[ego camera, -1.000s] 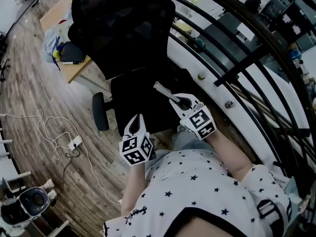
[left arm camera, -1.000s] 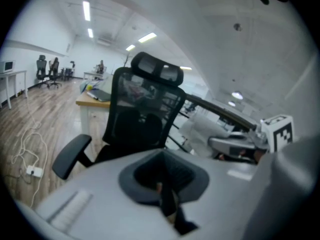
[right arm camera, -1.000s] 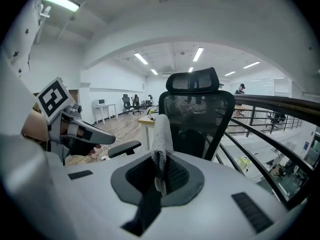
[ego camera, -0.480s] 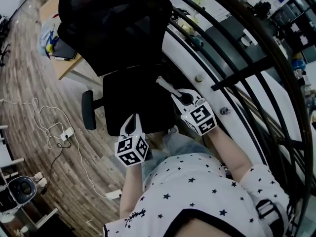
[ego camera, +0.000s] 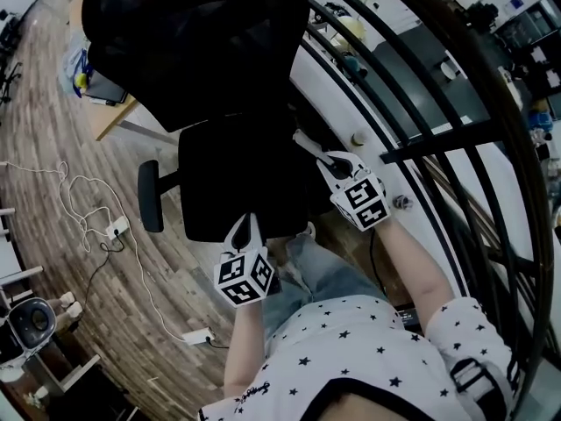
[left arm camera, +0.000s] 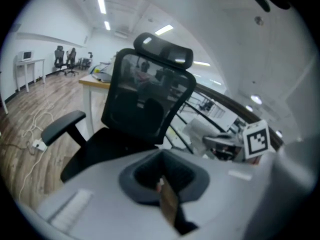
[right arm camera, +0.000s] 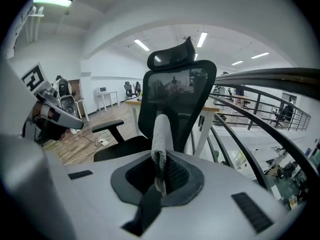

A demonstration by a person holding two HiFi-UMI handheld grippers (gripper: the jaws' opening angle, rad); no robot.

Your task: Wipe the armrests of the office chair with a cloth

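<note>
The black office chair (ego camera: pixel 232 178) stands in front of me with its mesh backrest (ego camera: pixel 197 42) at the far side. Its left armrest (ego camera: pixel 150 196) shows beside the seat; the right armrest is hidden behind my right gripper. My right gripper (ego camera: pixel 323 158) hovers over the seat's right edge, shut on a grey cloth (ego camera: pixel 306 143). In the right gripper view the cloth (right arm camera: pixel 161 131) sticks up from the jaws in front of the backrest (right arm camera: pixel 175 99). My left gripper (ego camera: pixel 247 231) hangs at the seat's near edge, shut and holding nothing. The left gripper view shows the left armrest (left arm camera: pixel 62 125).
A curved black railing (ego camera: pixel 421 86) runs close along the chair's right side. A wooden desk (ego camera: pixel 110 119) stands behind the chair. A white cable and power strip (ego camera: pixel 116 228) lie on the wood floor at left. My knee (ego camera: pixel 316 266) is just below the seat.
The chair has shifted left in the head view. My right gripper with the cloth has moved slightly right and up along the seat's right side; my left gripper sits lower in the picture.
</note>
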